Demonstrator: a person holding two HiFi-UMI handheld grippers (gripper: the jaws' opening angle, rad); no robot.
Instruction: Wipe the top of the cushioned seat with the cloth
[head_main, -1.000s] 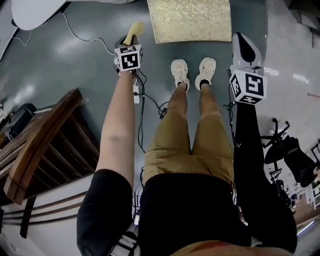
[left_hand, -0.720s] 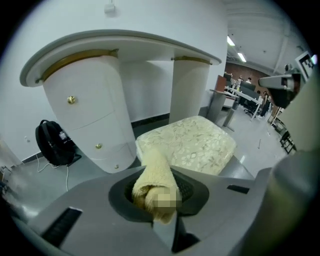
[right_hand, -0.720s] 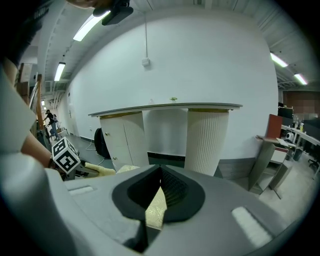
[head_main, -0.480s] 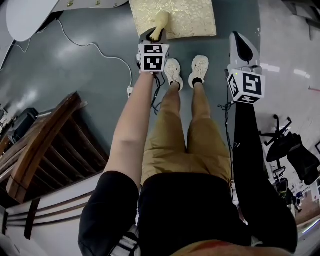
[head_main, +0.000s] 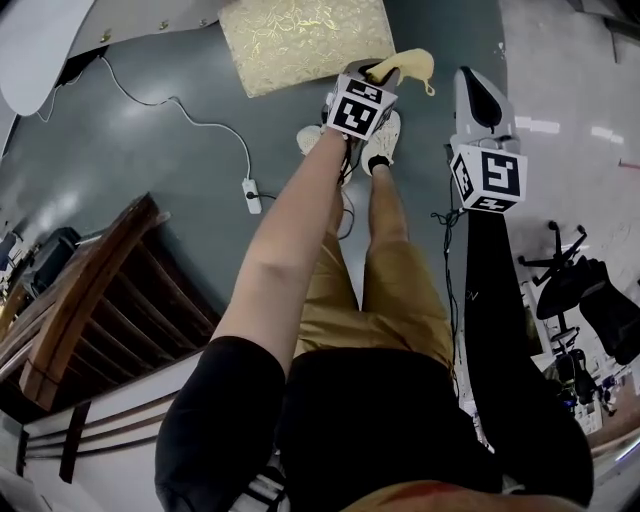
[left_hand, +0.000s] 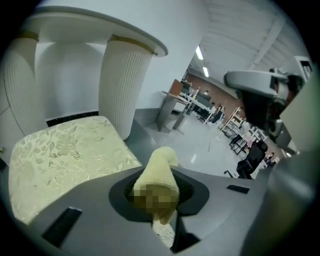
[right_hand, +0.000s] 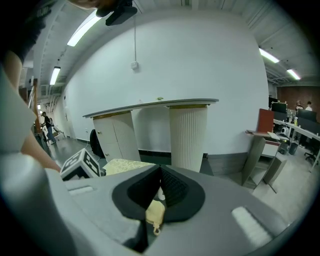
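One cloth (head_main: 408, 66) — in left gripper (head_main: 372, 72), one cushioned seat (head_main: 300, 40)

- The left gripper (head_main: 372, 78), at the end of a bare outstretched arm, grips a yellow cloth (head_main: 408, 66) that sticks out past its front.
- The cloth is just beside the near right corner of the cushioned seat (head_main: 300, 38), a gold patterned pad, and over the grey floor (head_main: 150, 130).
- The right gripper (head_main: 476, 92) is near the cloth, on its right.
- A white power strip (head_main: 252, 194) lies on the floor, with a wooden chair (head_main: 75, 300) further left.
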